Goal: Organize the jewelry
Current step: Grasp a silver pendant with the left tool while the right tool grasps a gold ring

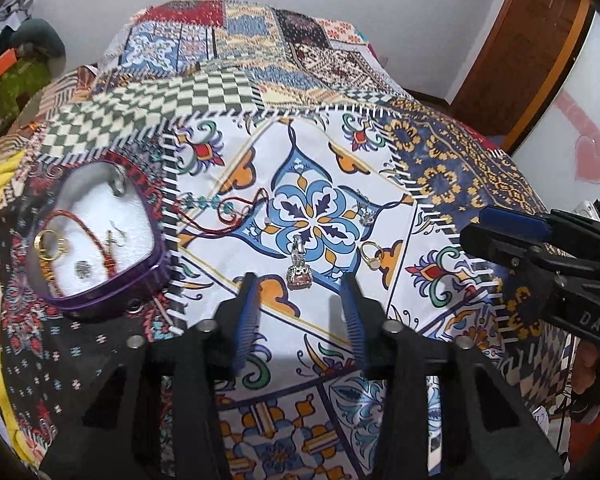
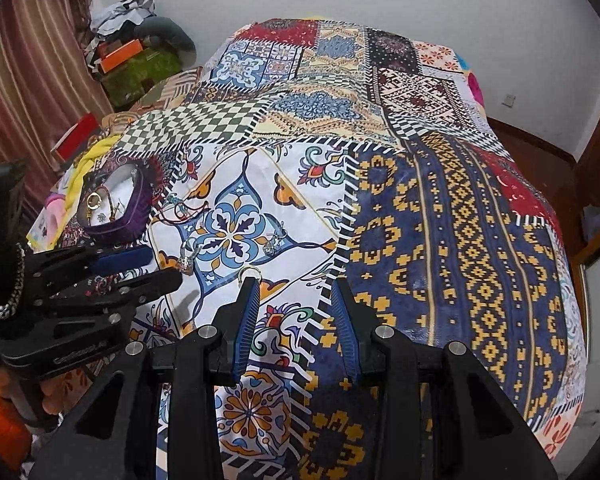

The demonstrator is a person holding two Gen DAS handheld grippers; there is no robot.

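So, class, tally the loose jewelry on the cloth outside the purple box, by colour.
Silver: 2, a pink-stoned piece and a smaller piece
Gold: 1, a ring
Red: 1, a beaded cord
Total: 4
A speck beside the cord is too small to tell.

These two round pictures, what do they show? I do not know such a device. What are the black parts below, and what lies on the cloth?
No robot here: a person holds a two-finger gripper in each hand, and each carries a fisheye camera looking along its fingers. One picture is from the left gripper, the other from the right gripper; each also sees the other gripper at its edge. Both are open and hold nothing. Beneath is a patchwork cloth. On it sit a purple box already holding some jewelry, a red cord necklace, a silver pendant, a gold ring and another small silver piece.
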